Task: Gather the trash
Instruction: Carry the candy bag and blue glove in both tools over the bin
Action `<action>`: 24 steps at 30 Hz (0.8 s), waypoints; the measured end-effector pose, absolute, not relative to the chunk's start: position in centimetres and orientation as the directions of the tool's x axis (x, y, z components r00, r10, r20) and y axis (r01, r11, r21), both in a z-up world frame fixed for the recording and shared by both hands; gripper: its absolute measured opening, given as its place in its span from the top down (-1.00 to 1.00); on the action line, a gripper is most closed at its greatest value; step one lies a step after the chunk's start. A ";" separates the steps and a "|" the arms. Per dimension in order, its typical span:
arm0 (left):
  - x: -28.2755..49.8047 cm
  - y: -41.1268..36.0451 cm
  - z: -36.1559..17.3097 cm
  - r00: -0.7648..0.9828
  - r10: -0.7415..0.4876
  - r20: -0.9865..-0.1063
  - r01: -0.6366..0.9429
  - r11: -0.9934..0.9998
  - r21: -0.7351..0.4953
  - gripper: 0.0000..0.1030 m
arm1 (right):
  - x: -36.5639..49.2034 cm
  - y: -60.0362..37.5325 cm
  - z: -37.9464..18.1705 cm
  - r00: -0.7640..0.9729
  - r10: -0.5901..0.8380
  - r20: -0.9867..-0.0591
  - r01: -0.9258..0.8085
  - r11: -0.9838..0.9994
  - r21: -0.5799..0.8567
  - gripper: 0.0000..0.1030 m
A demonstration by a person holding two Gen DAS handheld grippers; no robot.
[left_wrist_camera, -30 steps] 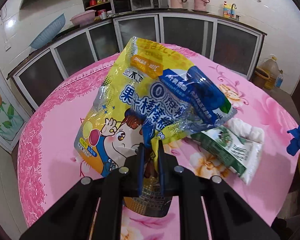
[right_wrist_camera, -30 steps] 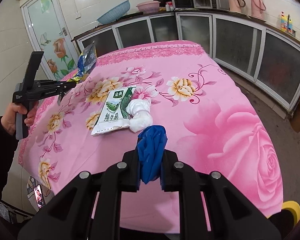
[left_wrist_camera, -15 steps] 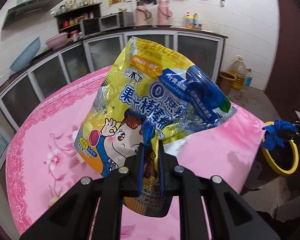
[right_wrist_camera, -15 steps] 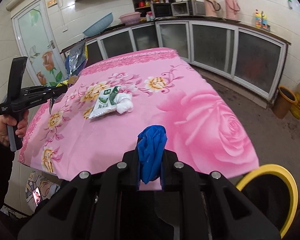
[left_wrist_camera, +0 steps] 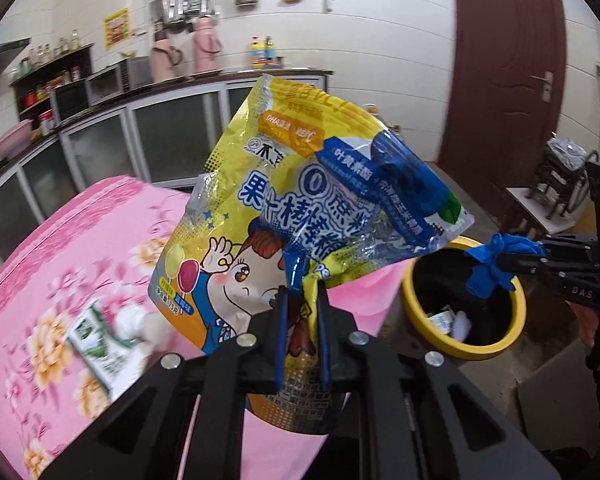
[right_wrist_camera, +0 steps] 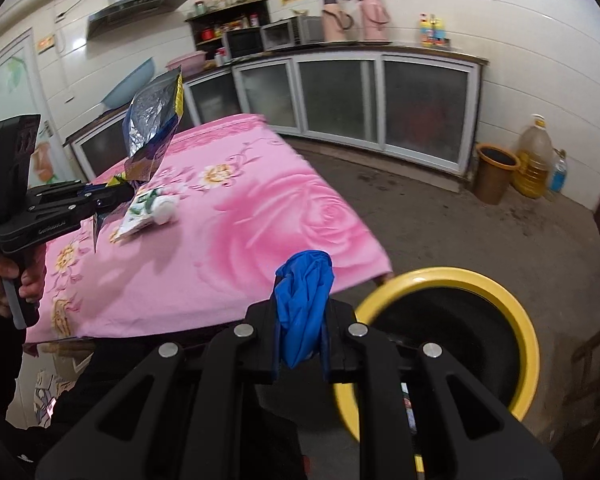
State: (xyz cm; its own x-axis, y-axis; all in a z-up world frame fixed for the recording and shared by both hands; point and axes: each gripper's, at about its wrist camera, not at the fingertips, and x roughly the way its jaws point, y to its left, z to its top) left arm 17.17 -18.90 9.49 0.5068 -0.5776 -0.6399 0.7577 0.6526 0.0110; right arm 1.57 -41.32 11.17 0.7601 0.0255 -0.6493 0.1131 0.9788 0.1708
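Two grippers, both loaded: left gripper [left_wrist_camera: 302,304] clamped on one yellow snack bag [left_wrist_camera: 300,200] above the table [right_wrist_camera: 260,220]; right gripper [right_wrist_camera: 302,316] pinching one blue glove [right_wrist_camera: 303,304] beside the yellow-rimmed bin [right_wrist_camera: 528,344]. One milk carton [right_wrist_camera: 140,216] and one white wad [right_wrist_camera: 166,210] on table, blurred. Bin contents barely legible.

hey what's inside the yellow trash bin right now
In the yellow-rimmed trash bin, a small printed packet and a white crumpled piece lie at the bottom. The rest is dark, and the near wall hides part of the floor.
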 end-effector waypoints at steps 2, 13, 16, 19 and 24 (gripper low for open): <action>16.6 -20.8 9.1 0.477 -0.598 -0.644 0.784 0.620 0.005 0.77 | 0.4 -42.7 10.9 0.758 -0.002 -0.653 0.154 0.972 0.176 0.74; 14.4 -29.0 6.6 0.346 -0.655 -0.672 0.870 0.492 -0.032 0.76 | -3.4 -48.0 8.4 0.727 -0.092 -0.681 0.304 0.932 0.199 0.74; 13.6 -31.5 5.3 0.313 -0.656 -0.687 0.888 0.458 -0.032 0.76 | -3.9 -49.1 7.2 0.709 -0.108 -0.696 0.338 0.920 0.201 0.74; 13.0 -33.6 4.0 0.277 -0.658 -0.701 0.904 0.426 -0.042 0.76 | -4.4 -49.9 6.2 0.699 -0.106 -0.707 0.359 0.907 0.220 0.74; 11.9 -36.8 2.1 0.236 -0.648 -0.724 0.921 0.387 -0.046 0.75 | -4.8 -51.1 4.7 0.677 -0.108 -0.728 0.393 0.889 0.234 0.74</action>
